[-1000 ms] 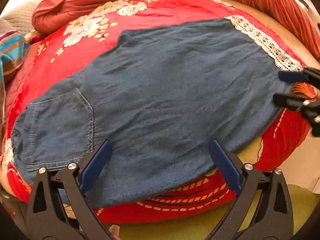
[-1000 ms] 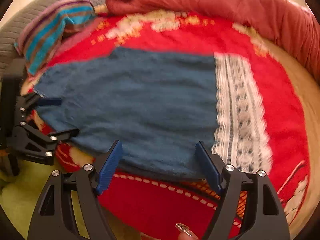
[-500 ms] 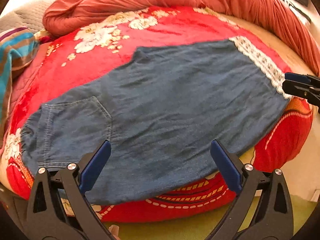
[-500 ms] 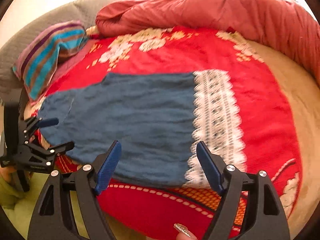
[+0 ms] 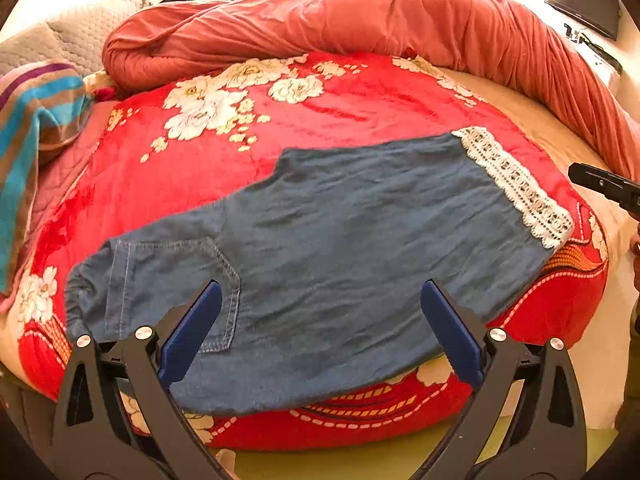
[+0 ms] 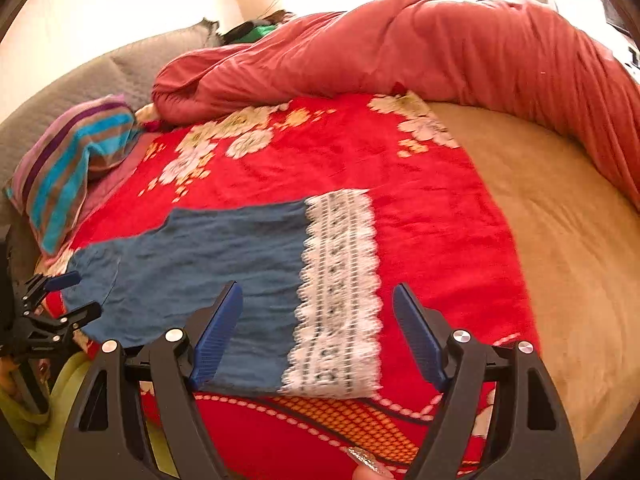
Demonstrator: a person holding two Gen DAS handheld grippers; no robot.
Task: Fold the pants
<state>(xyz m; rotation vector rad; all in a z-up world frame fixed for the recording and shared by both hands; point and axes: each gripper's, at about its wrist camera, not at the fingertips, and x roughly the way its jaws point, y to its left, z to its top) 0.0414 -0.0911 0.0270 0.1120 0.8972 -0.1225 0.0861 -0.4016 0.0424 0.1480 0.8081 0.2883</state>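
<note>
We hold both tools above the near edge of the bed. The pants (image 5: 340, 264) — soft, crinkled blue denim with a stitched patch pocket (image 5: 180, 292) and a white lace hem band (image 6: 340, 292) — lie flat on the plush red floral blanket (image 5: 320, 104), doubled leg on leg. The left gripper (image 5: 320, 332) has its jaws spread wide with nothing between the ribbed blue pads. The right gripper (image 6: 318, 336) — likewise wide apart — grips nothing. A rumpled coral quilt (image 6: 440, 52) borders the far side.
</note>
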